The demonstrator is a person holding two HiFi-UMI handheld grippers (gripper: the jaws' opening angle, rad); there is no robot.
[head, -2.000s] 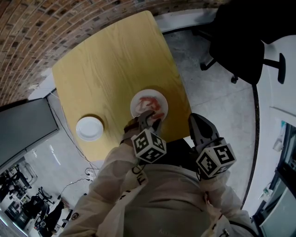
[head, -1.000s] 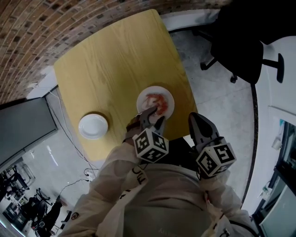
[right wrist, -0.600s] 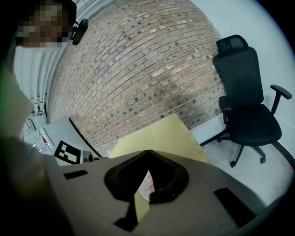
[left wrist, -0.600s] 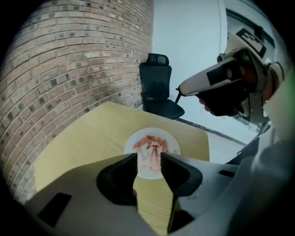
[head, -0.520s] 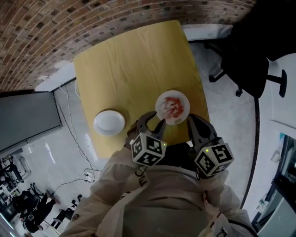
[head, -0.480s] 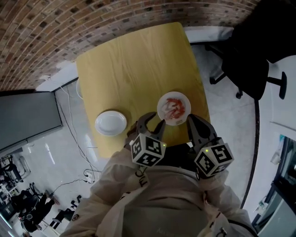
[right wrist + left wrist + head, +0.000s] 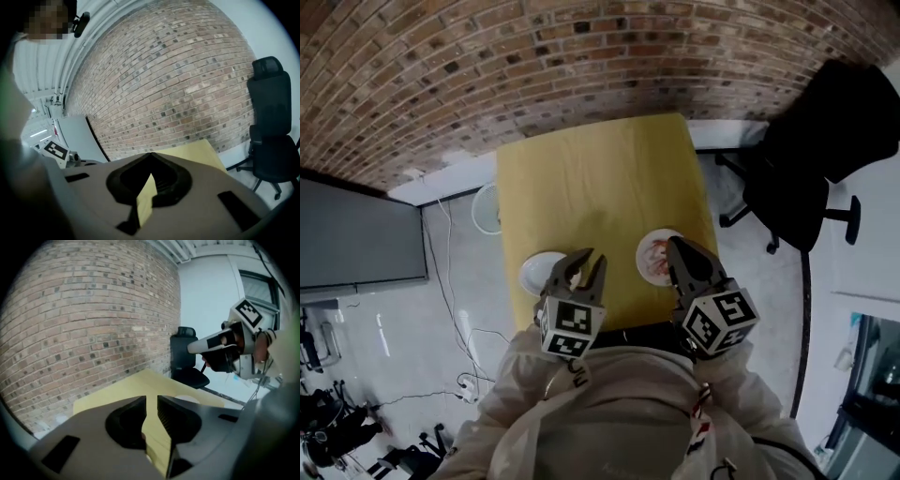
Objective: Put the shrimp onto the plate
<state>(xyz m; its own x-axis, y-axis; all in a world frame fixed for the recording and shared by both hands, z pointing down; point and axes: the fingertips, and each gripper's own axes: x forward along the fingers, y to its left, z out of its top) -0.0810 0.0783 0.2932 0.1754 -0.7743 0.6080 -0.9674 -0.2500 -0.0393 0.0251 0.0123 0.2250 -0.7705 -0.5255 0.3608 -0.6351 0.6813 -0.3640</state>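
Observation:
The reddish shrimp (image 7: 656, 263) lie on a white plate (image 7: 643, 250) near the front right of the yellow table (image 7: 600, 178). My right gripper (image 7: 671, 243) hovers over that plate's right side with its jaws shut and empty. A second white plate (image 7: 534, 270), bare, sits at the front left. My left gripper (image 7: 589, 255) hangs just right of it, above the table's near edge. In the left gripper view its jaws (image 7: 151, 399) are closing, with a narrow gap and nothing between them. The right gripper (image 7: 192, 348) shows there at the upper right.
A brick wall (image 7: 581, 66) runs behind the table. A black office chair (image 7: 811, 178) stands on the floor to the right. A grey panel (image 7: 356, 234) and a round white object (image 7: 487, 208) are to the left of the table.
The head view has swung up and now takes in the whole table and more wall. My left gripper has moved left off the shrimp plate toward the bare plate. The right gripper now overlaps the shrimp plate.

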